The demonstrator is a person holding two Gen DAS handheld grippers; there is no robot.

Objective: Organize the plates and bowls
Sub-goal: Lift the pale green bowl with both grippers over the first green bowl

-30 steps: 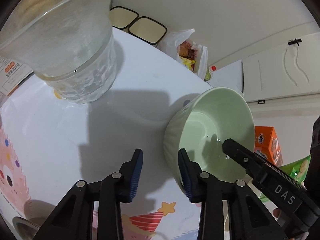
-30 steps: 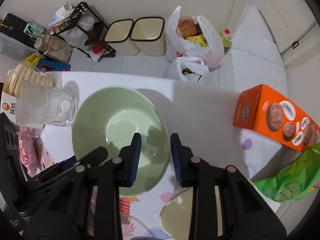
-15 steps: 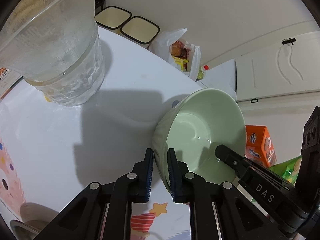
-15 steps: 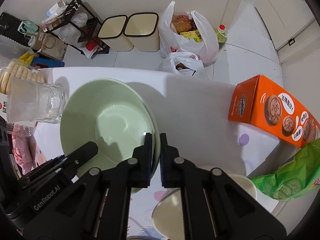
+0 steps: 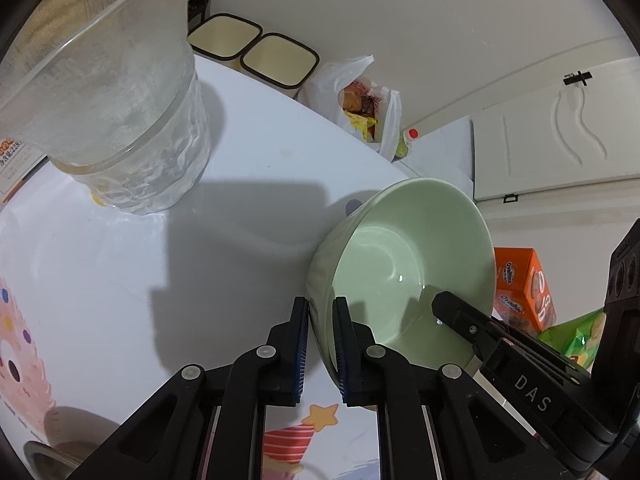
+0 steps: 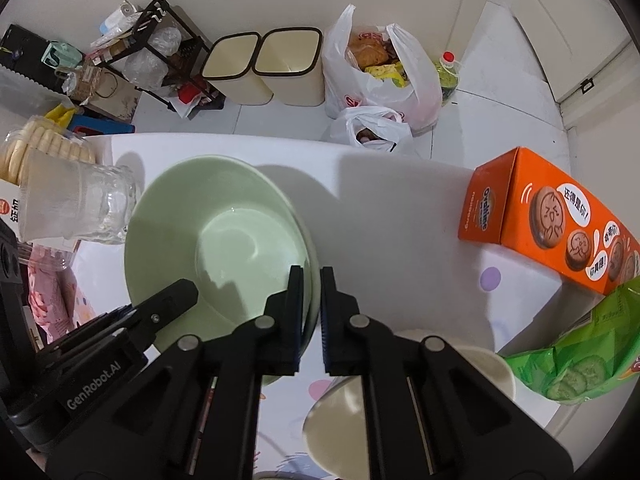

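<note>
Bowl rim sits pinched between both grippers' fingers.

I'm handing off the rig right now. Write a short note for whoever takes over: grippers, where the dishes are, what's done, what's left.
Left gripper: shut on the green bowl, clamping its rim.
Right gripper: shut on the same bowl's opposite rim.
The bowl looks tilted, beside the clear glass jar on the white table.
A cream bowl sits under the right gripper, near the green snack bag.
Done: two-handed grip taken.
Left: carry the green bowl and set it in place, perhaps stacked with the cream bowl.
</note>
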